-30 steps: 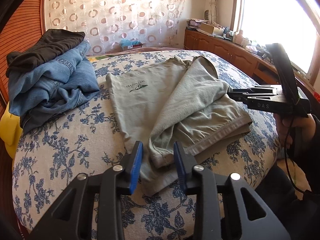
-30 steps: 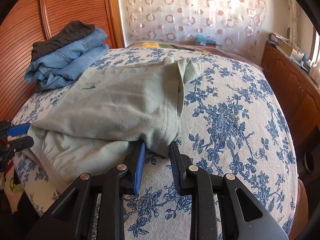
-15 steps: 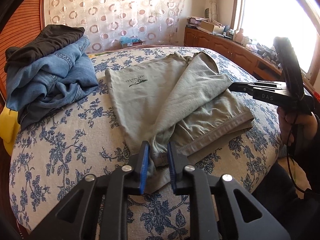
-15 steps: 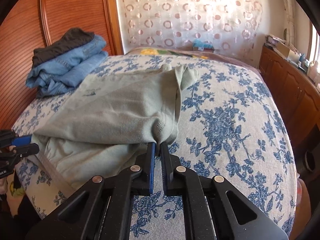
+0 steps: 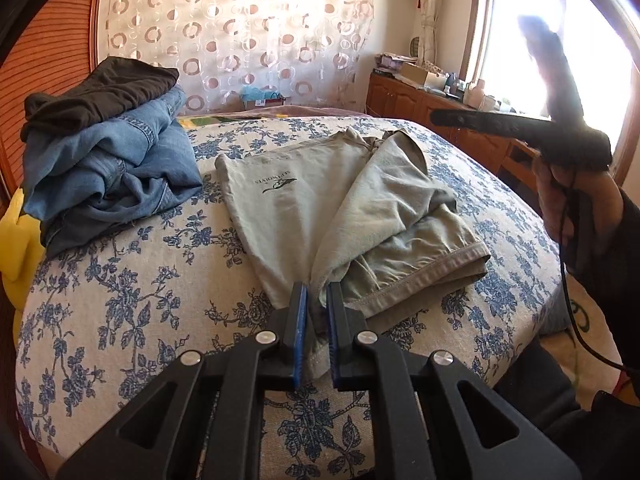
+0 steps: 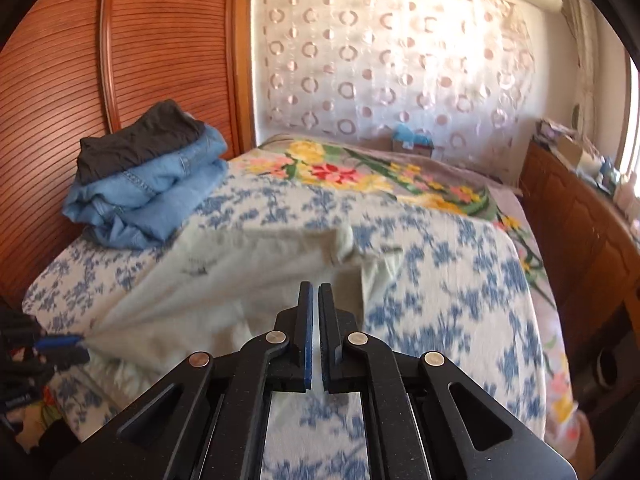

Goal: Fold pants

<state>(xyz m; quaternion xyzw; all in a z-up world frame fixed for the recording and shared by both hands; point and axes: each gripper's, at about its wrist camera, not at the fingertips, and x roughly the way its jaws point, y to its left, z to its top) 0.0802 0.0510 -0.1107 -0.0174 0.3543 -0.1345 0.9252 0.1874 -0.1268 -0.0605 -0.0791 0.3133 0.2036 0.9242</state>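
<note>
Pale green pants [image 5: 340, 208] lie half folded on the blue-flowered bed [image 5: 120, 280]. My left gripper [image 5: 316, 296] is shut on the near edge of the pants. In the right wrist view the pants [image 6: 224, 280] look blurred and stretched toward the left gripper [image 6: 60, 340] at the left edge. My right gripper [image 6: 314, 296] has its jaws closed, with pale cloth just beyond the tips; whether cloth is pinched is unclear. In the left wrist view the right gripper [image 5: 436, 117] is raised above the bed, blurred, with no cloth visible at its tips.
A stack of folded jeans [image 5: 108, 168] with a dark garment [image 5: 100, 92] on top sits at the bed's far left by the wooden headboard [image 6: 80, 60]. A wooden cabinet [image 5: 460, 120] runs under the window on the right. A flowered blanket [image 6: 360, 176] covers the far bed.
Both grippers closed from open. The left one pinched the pants' near edge and pulled it taut. The right one closed at the pants' edge, then rose quickly above the bed.
</note>
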